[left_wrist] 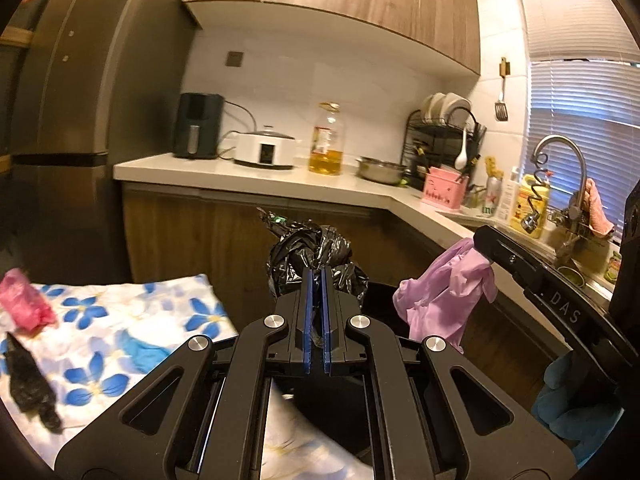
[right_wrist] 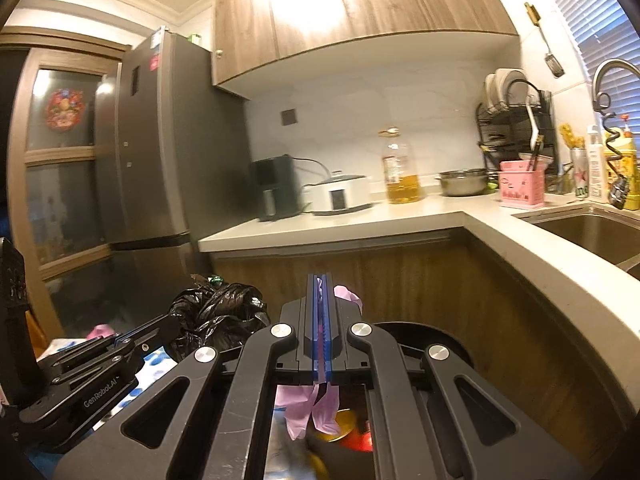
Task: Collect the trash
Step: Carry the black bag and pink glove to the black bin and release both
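Note:
My left gripper is shut on a crumpled black plastic bag, which bulges beyond its blue pads. In the right wrist view the same left gripper and black bag appear at lower left. My right gripper is shut on a limp purple glove that hangs under the jaws. In the left wrist view the right gripper and the glove are at the right. Both hover over a round black bin holding yellow and red trash.
A table with a blue-flowered cloth carries a pink bag and a black scrap. A hand in a blue glove holds the right gripper. Behind stand a counter with appliances, an oil bottle, a sink and a fridge.

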